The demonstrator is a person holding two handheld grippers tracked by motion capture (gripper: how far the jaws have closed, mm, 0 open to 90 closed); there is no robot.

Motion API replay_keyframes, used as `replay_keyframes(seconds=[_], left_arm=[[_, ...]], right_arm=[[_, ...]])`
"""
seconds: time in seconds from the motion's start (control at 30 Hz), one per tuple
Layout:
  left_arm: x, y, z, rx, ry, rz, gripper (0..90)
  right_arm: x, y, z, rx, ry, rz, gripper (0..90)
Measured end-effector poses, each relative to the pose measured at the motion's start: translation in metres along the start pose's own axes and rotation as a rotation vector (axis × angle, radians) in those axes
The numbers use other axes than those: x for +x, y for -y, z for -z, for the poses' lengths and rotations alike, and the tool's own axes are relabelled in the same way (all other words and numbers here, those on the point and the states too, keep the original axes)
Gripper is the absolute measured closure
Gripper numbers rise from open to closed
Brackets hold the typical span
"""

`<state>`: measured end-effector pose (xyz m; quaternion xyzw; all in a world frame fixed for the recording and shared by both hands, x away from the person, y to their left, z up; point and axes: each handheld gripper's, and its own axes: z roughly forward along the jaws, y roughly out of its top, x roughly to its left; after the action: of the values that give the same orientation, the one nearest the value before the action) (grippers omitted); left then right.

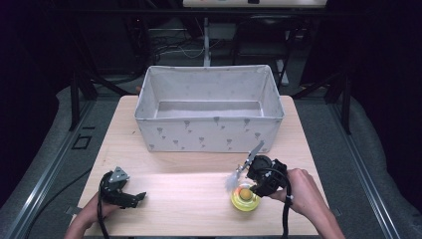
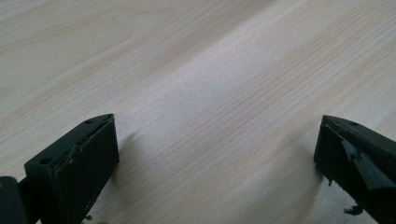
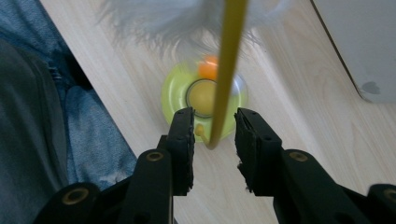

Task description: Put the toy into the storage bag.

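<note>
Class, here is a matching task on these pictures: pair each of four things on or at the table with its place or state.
Things:
1. fabric box
2. yellow-green toy
3. left gripper
4. yellow stick

Places or states:
A. jaws wide apart over bare wood
B. at the far side of the table, nothing seen inside
C. rises between the right gripper's jaws
D. on the table near the front edge, under the right gripper

Pairs: 1-B, 2-D, 3-A, 4-C
</note>
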<state>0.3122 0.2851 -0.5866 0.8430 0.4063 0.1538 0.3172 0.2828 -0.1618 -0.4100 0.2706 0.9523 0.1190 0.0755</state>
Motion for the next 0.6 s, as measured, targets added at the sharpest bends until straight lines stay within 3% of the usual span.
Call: replay_keyframes(seconds=[0.17,0.27,0.6], left_arm=[[0.0,0.0,0.0,0.0,0.0,0.0,0.0],[0.0,0.0,0.0,0.0,0.0,0.0,0.0],[0.0,0.0,0.0,0.0,0.0,0.0,0.0]], right_arm=[[0.002,-0.003,0.002,0.0,-0.01,0.008,83.3],[0.002,-0.004,0.002,-0.001,-0.013,0.018,86.8],[-0.001,-0.012,0.003,-0.003,-0.023,0.025,88.2]])
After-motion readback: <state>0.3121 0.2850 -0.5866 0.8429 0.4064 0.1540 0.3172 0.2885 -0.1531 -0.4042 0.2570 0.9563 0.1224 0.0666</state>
